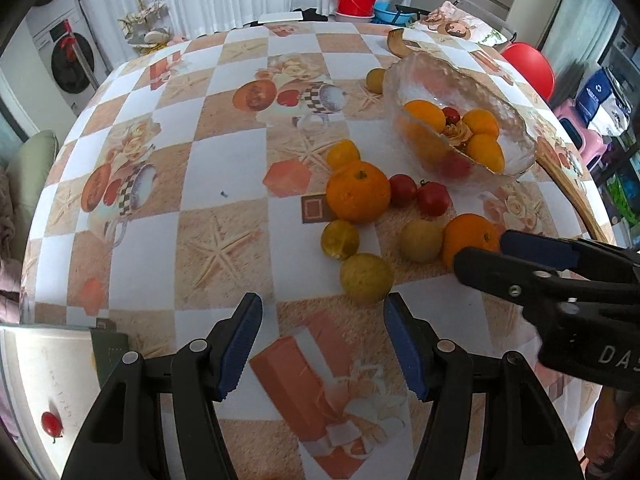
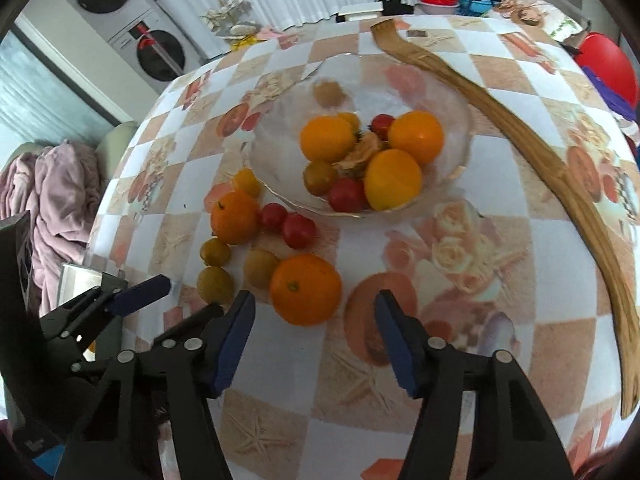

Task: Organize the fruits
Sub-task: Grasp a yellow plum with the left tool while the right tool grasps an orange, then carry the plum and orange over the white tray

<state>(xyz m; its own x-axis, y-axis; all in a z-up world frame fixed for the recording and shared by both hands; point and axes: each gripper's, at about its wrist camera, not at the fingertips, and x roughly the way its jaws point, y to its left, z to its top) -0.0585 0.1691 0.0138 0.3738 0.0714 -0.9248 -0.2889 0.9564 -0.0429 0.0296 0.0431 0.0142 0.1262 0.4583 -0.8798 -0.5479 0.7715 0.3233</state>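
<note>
Both tongs, left tongs [image 1: 322, 350] and right tongs [image 2: 314, 340], hang released over bare tablecloth [image 1: 192, 168] beside loose fruit.

Both tongs are looking alike: left tongs [image 1: 322, 344] & right tongs [image 2: 314, 338] w/ black plastic arms, ribbed blue pads [image 1: 240, 346], round silver rivets at pivots. Right tongs' body is showing white lettering "DA" plus small screws in left wrist view.

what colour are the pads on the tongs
Dark blue ribbed pads on black tongs, clearest in the left wrist view.
</note>
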